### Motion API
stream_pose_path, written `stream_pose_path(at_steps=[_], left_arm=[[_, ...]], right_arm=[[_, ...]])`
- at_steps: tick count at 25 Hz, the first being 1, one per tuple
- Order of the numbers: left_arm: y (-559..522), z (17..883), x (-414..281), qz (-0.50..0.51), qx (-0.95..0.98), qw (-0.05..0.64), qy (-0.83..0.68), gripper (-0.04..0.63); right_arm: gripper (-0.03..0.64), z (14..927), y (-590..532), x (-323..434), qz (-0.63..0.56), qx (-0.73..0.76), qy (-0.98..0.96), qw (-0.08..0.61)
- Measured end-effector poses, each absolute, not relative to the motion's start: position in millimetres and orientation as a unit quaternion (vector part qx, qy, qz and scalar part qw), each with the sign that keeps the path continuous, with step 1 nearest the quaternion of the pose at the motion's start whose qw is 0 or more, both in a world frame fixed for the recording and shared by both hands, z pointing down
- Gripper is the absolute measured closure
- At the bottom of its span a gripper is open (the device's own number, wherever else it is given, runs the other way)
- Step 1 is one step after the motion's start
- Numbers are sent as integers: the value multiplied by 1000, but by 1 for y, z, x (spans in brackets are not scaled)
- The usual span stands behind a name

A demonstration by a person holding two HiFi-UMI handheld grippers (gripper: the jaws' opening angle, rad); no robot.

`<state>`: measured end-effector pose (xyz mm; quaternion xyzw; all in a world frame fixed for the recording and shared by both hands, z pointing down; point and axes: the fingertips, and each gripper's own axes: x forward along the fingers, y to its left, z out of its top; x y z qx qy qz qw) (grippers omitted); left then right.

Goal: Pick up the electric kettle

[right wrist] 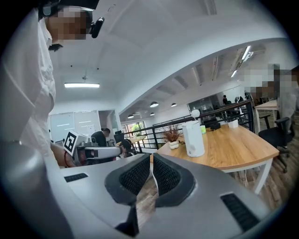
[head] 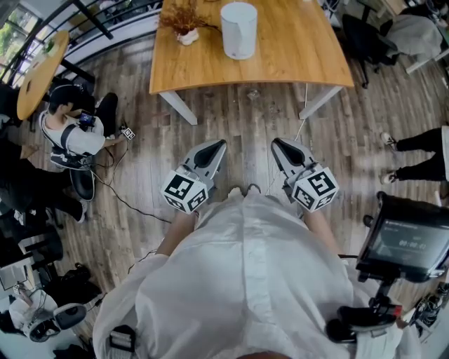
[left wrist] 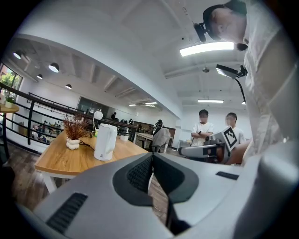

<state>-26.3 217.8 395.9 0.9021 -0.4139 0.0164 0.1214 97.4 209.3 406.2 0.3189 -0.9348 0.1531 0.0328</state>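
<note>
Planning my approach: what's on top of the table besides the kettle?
A dried plant in a white pot stands beside the kettle on the table. The far end is cut off in the head view.

From the head view I see a rectangular wooden table (head: 302, 49) at twelve o'clock, on white legs over a plank floor (head: 238, 119), with a dried plant (head: 184, 17) in a white pot towards its eleven o'clock corner. At nine to ten o'clock a person in a white top (head: 74, 137) sits low beside a round wooden table (head: 43, 73), with a black cable (head: 119, 189) trailing nearby. Someone's dark-trousered legs (head: 421, 154) stand at three o'clock, and a dark screen (head: 410, 242) on a stand sits at four o'clock.
</note>
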Motion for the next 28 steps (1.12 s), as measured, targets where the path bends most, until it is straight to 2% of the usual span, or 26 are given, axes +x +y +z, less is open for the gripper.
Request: stream_pose_path(at_steps=[21, 28], left_arm=[[222, 418, -18, 28, 885, 140, -443, 589], [189, 412, -36, 17, 885, 134, -445, 589]], right_arm=[[606, 427, 195, 115, 170, 305, -936, 38], [606, 425, 167, 105, 166, 314, -934, 43]])
